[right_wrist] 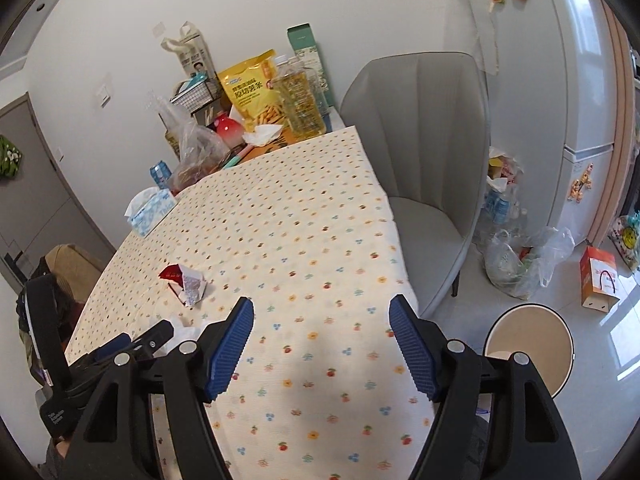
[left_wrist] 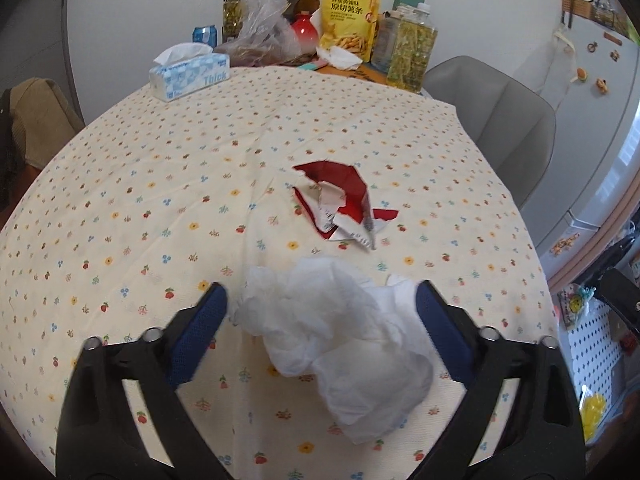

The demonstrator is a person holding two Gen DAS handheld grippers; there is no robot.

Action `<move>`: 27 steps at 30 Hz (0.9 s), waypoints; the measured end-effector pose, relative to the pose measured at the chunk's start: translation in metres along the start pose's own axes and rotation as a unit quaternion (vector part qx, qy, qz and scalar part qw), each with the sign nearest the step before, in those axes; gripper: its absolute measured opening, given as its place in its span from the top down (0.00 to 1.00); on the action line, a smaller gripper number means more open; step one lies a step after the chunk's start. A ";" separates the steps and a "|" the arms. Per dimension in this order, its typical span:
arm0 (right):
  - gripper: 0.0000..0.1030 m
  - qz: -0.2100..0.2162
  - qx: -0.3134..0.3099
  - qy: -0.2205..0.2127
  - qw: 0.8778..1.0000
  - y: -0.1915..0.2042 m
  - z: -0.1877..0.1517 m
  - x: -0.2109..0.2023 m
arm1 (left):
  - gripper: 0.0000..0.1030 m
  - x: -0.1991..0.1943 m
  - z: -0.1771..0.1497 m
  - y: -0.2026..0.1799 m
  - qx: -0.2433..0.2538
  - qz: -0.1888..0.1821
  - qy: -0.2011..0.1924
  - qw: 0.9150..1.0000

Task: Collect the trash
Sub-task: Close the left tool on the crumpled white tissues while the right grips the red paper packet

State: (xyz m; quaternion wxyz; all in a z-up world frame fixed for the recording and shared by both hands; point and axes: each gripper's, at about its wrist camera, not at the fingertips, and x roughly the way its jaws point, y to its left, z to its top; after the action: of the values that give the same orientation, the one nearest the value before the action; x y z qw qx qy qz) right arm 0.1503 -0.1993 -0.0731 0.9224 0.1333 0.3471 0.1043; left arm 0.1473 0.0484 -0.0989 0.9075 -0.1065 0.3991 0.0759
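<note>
A crumpled white tissue (left_wrist: 340, 332) lies on the flowered tablecloth (left_wrist: 160, 184) between the fingers of my open left gripper (left_wrist: 320, 304), which touch neither side of it. A torn red and white wrapper (left_wrist: 340, 204) lies just beyond it; it also shows in the right wrist view (right_wrist: 184, 280). My right gripper (right_wrist: 320, 320) is open and empty above the table's near right part. The left gripper (right_wrist: 132, 344) shows at its left, with a bit of the tissue (right_wrist: 186, 330) beside it. A round bin (right_wrist: 528, 356) stands on the floor at the right.
A tissue box (left_wrist: 188, 74), a yellow snack bag (left_wrist: 352, 20), oil bottles (left_wrist: 412, 48) and a clear plastic bag (left_wrist: 260, 28) crowd the table's far end. A grey chair (right_wrist: 424, 168) stands at the table's right side. Plastic bags (right_wrist: 520, 248) and a paper bag (right_wrist: 600, 284) lie on the floor.
</note>
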 end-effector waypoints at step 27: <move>0.35 0.063 -0.069 0.068 0.993 0.108 0.000 0.084 | 0.82 0.003 0.035 0.076 -0.065 0.016 -0.028 0.997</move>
State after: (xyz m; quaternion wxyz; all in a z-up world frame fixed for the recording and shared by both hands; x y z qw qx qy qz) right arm 0.2011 -0.0741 -0.0900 0.8952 0.0838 0.3919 0.1950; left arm 0.1571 0.1309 -0.0881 0.9081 -0.1565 0.3698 0.1187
